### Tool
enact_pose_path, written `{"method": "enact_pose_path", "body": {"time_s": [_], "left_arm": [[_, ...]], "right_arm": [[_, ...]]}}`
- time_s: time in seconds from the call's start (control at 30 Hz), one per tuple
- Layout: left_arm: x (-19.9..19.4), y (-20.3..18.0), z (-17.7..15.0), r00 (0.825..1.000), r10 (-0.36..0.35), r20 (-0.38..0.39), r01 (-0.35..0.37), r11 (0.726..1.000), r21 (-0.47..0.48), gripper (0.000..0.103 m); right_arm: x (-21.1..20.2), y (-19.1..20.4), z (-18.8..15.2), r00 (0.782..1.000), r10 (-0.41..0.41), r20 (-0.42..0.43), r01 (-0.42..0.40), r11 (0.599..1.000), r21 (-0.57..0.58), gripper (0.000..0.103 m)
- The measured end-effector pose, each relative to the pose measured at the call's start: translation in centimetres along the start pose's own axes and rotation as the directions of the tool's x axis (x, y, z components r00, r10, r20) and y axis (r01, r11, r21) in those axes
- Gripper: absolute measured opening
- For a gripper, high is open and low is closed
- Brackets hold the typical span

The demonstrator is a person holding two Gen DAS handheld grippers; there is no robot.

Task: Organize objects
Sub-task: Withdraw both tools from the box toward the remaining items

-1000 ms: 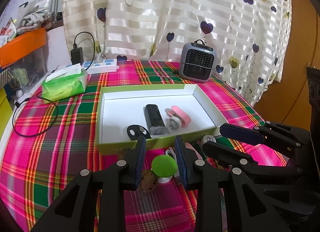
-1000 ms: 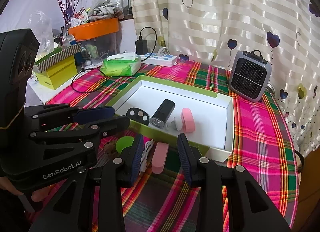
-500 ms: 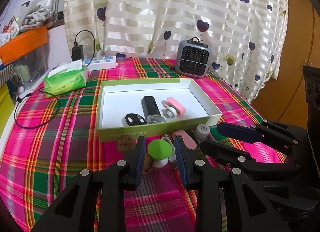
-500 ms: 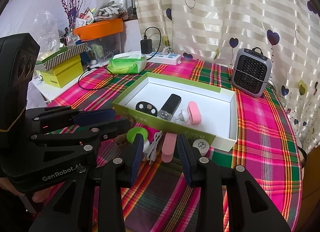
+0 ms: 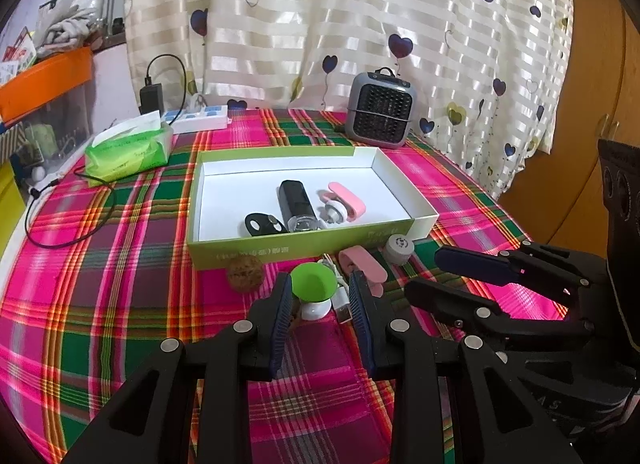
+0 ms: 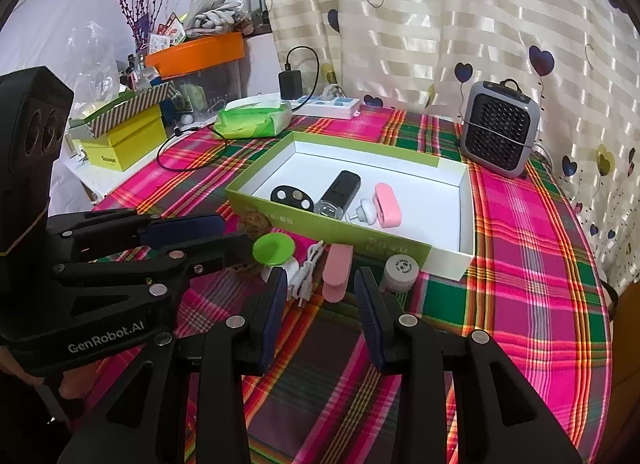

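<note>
In front of the box (image 5: 304,250), my left gripper (image 5: 320,300) gapes around the mushroom (image 5: 313,284); I'd centre it before squeezing, clear of the cable (image 6: 306,270). My right gripper (image 6: 320,296) waits open by the pink case (image 6: 337,270)

Heart-print striped curtain (image 5: 360,24) behind — plaid-clothed table (image 5: 100,264), wooden door (image 5: 592,104).

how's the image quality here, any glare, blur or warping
Left wrist view: strong fisheye bend, dark corners, the curtain shiny with bright bands; the left tool and green mushroom light sharp. Right wrist view: same warping, the white box floor bright but readable, the plaid tablecloth slightly soft toward the rim.
</note>
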State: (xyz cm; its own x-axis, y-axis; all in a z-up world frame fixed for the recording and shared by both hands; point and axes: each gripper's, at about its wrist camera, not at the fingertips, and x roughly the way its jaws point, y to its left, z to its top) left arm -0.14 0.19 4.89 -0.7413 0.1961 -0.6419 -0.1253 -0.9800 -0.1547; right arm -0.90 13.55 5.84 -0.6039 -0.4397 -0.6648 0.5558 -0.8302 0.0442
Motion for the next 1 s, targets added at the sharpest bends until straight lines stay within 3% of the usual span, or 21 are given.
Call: {"method": "enact_pose_path", "body": {"time_s": [1.0], "left_arm": [[1.1,2.1,-0.7,0.999,0.022,-0.036,-0.023,0.999,-0.029,0.031]], "right_arm": [[1.9,-2.4,-0.4,0.999,-0.011,-0.032,0.013,0.998,0.053,0.037]]}}
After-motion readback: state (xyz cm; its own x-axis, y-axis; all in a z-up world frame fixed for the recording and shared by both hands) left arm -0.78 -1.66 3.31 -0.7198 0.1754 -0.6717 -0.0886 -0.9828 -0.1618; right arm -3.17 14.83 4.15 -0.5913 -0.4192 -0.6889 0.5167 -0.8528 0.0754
